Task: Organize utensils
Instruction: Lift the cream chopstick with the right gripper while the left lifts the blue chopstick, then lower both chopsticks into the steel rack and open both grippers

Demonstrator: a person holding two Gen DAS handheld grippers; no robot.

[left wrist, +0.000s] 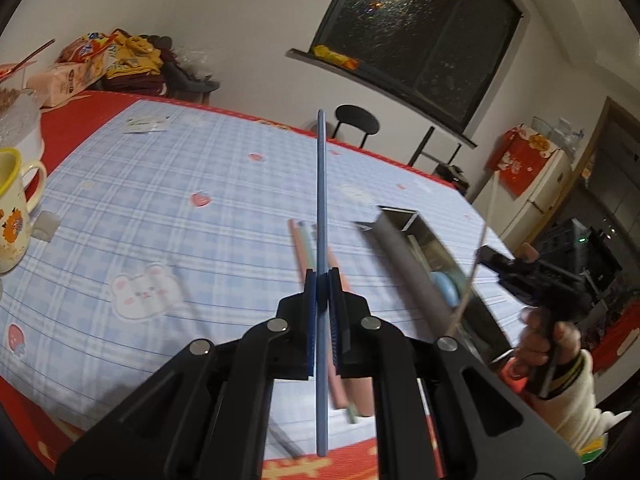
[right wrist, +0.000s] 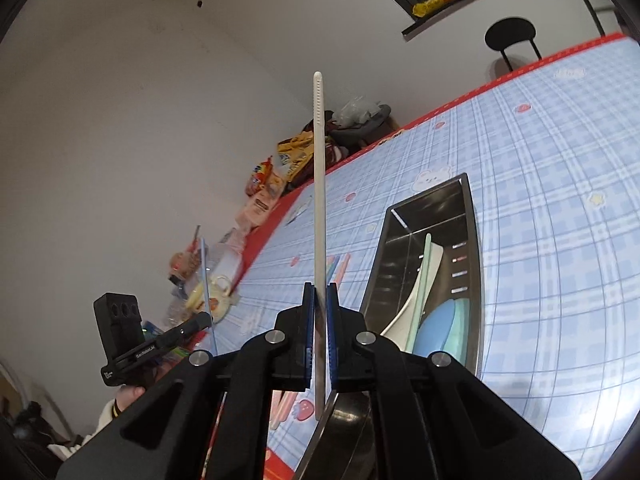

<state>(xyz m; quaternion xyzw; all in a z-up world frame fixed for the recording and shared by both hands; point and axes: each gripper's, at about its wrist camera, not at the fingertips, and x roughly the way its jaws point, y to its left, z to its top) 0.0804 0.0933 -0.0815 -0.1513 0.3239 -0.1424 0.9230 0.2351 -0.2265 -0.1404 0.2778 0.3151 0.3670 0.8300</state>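
My left gripper (left wrist: pixel 322 276) is shut on a blue chopstick (left wrist: pixel 321 184) that stands up between its fingers, above the checked tablecloth. Pink and pale green chopsticks (left wrist: pixel 301 248) lie on the cloth just beyond it. My right gripper (right wrist: pixel 320 288) is shut on a white chopstick (right wrist: pixel 319 184), also held upright. A metal utensil holder (right wrist: pixel 468 216) lies on the cloth to its right and holds white, green and blue spoons (right wrist: pixel 434 326). The holder also shows blurred in the left wrist view (left wrist: pixel 404 216). The right gripper appears there too (left wrist: pixel 528 276).
A yellow-rimmed mug (left wrist: pixel 12 216) and a white bowl (left wrist: pixel 20 124) stand at the table's left. Snack bags (left wrist: pixel 88 56) and clothes pile at the far left corner. A black stool (left wrist: pixel 356 120) stands behind the table. The left gripper's camera (right wrist: pixel 118 320) shows at the right wrist view's left.
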